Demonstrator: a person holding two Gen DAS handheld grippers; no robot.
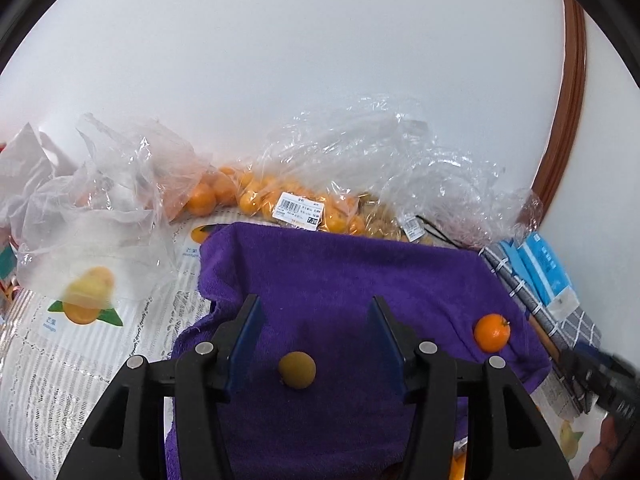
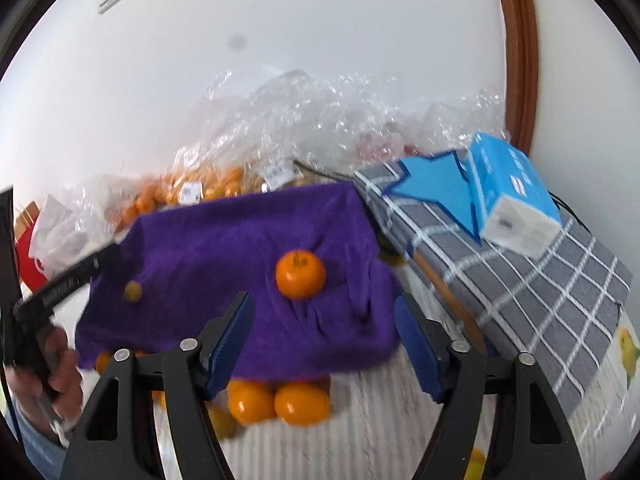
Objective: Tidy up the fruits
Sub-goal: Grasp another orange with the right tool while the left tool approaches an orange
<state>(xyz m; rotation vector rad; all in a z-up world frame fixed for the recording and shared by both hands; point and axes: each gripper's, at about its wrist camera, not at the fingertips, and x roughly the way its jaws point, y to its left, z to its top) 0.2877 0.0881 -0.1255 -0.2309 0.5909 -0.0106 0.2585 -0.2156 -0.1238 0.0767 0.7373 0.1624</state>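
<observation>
On the table (image 1: 72, 364), far left, lie crumpled clear plastic bags (image 1: 100, 184), one holding a blurred yellow-orange fruit whose kind cannot be told. Next, toward the back wall, sits a clear labelled bag of small oranges (image 1: 288, 200), packed full, its price sticker facing forward; further loose film bags heap up behind it, contents unclear. Centre: a purple towel (image 1: 340, 272) draped over a raised base, forming a soft platform. On it rests a small olive-yellow round fruit (image 1: 297, 370), directly between the fingers of the left claw (image 1: 316, 340), which stands apart and touches nothing. To the right on the same towel, near its edge, sits a mandarin (image 2: 300, 274), stem dimple up, lying ahead of the right claw (image 2: 322, 336), likewise spread wide and empty. Under the towel's front hem, several loose oranges (image 2: 280, 400) lie on the table. Handling judgement: both towel fruits look light, round and prone to roll; the skin is likely smooth and the flesh soft, so a gentle pinch across the widest girth, pads on opposite sides, seems best. The yielding towel may let a fruit shift when nudged. Far right: a grey checked cloth-covered box (image 2: 540, 280) carrying a blue tissue pack (image 2: 516, 200) and a blue paper piece (image 2: 436, 184).
</observation>
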